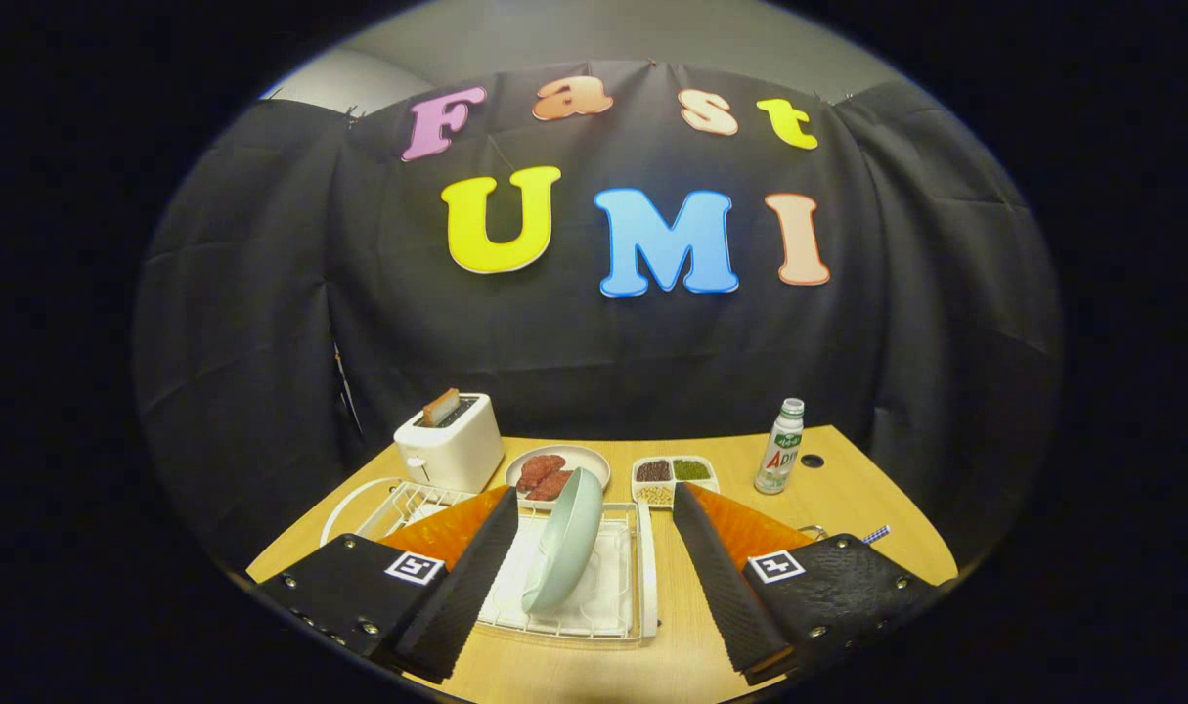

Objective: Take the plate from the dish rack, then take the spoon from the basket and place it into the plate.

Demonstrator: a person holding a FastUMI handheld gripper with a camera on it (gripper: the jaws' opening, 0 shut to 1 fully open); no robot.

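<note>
A pale green plate (565, 539) stands on its edge in the white dish rack (625, 596), which rests on the wooden table (848, 499). My gripper (595, 510) hangs above the rack with its fingers wide apart, one on each side of the plate, and neither touches it. The left finger (471, 572) hides the rack's left part. A small blue-and-white striped handle end (876, 534) peeks out behind the right finger (716, 572); I cannot tell whether it is the spoon, and the basket is hidden there.
Beyond the rack stand a white toaster (452, 442) with a slice of toast, a plate of red meat (557, 469), a divided white dish of grains (672, 478) and a small bottle (780, 447) at the right.
</note>
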